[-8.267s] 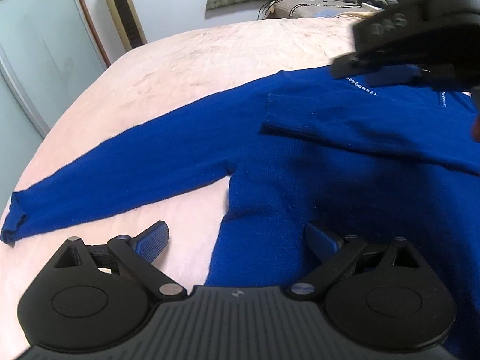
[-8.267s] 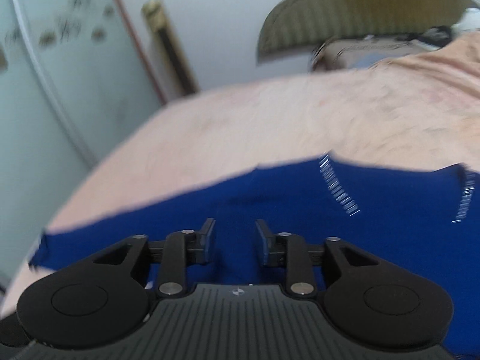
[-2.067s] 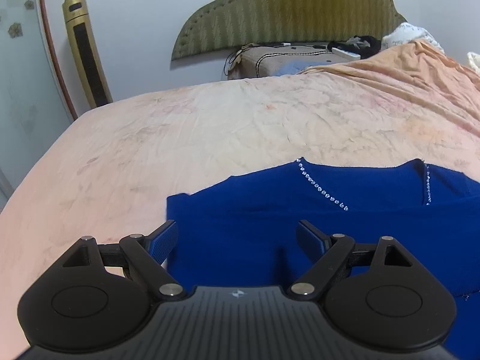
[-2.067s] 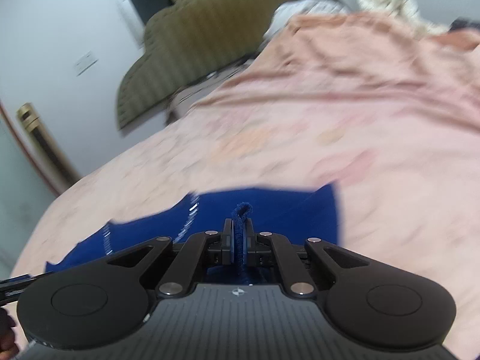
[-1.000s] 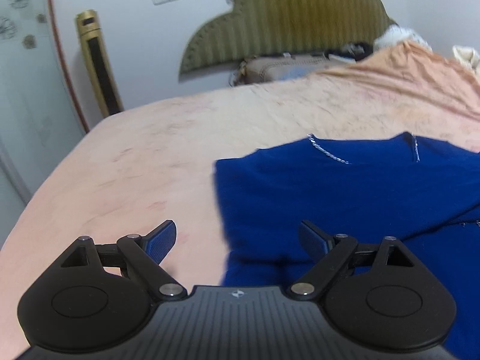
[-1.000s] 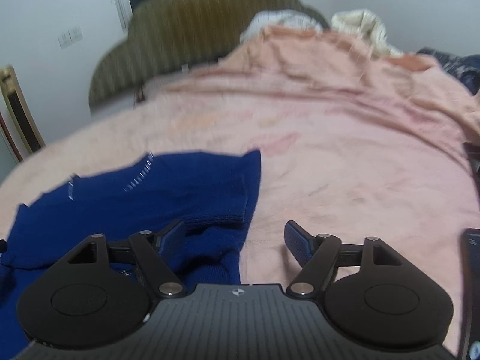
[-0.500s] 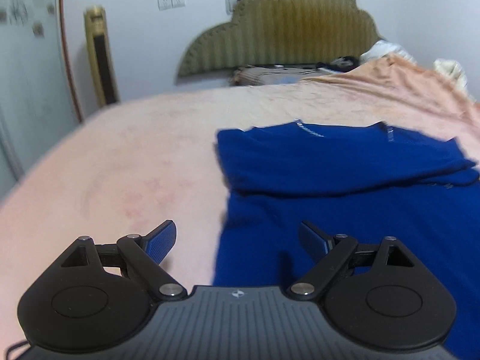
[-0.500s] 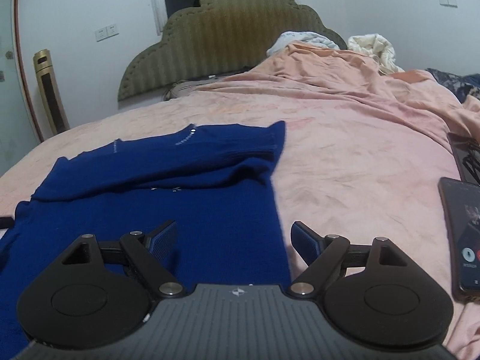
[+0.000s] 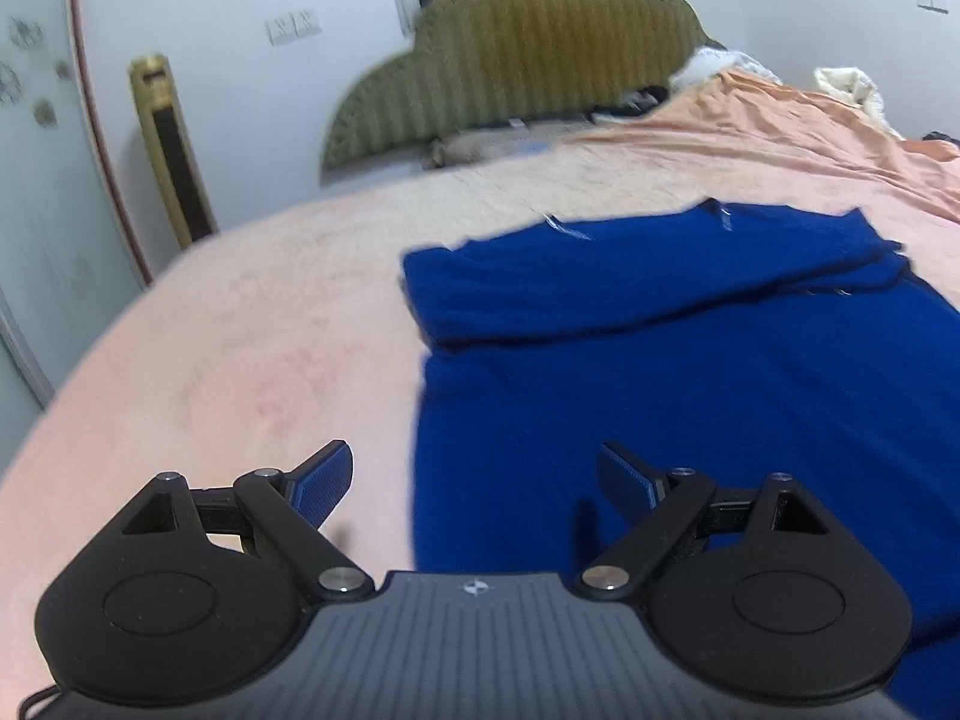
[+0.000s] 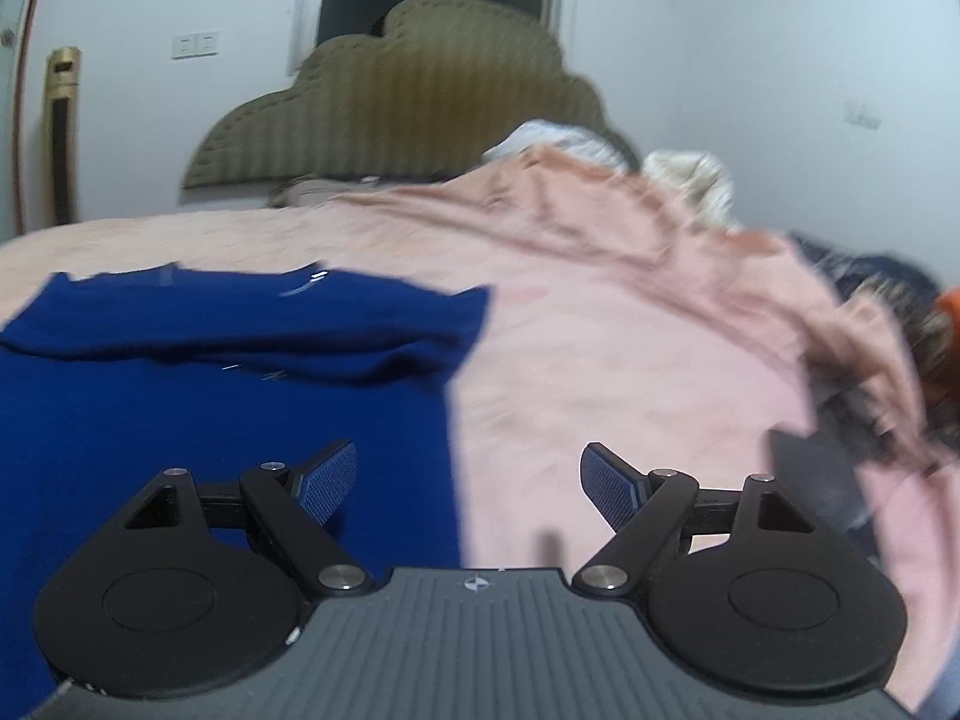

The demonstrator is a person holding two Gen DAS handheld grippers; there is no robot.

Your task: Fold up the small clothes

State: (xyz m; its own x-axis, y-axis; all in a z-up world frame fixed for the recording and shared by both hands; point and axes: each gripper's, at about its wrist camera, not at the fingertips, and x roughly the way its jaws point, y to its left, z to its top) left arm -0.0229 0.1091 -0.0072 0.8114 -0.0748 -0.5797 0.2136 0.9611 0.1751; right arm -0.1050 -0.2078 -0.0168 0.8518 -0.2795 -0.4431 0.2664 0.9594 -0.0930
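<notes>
Your left tool (image 9: pixel 474 474) stands spread apart with nothing between its pads, straddling the left edge of the blue sweater (image 9: pixel 690 372). Your right tool (image 10: pixel 468 480) is just as wide and holds nothing; its jaws have just been opening, over the sweater's right edge. The sweater lies flat on the pink bedsheet (image 9: pixel 252 330), its upper part folded down across the body. Farther right the sheet bunches into rumpled folds (image 10: pixel 630 222). Beyond stands an olive scalloped headboard (image 9: pixel 540 42) against a white wall, with a gold tower fan (image 9: pixel 171 150) at left.
</notes>
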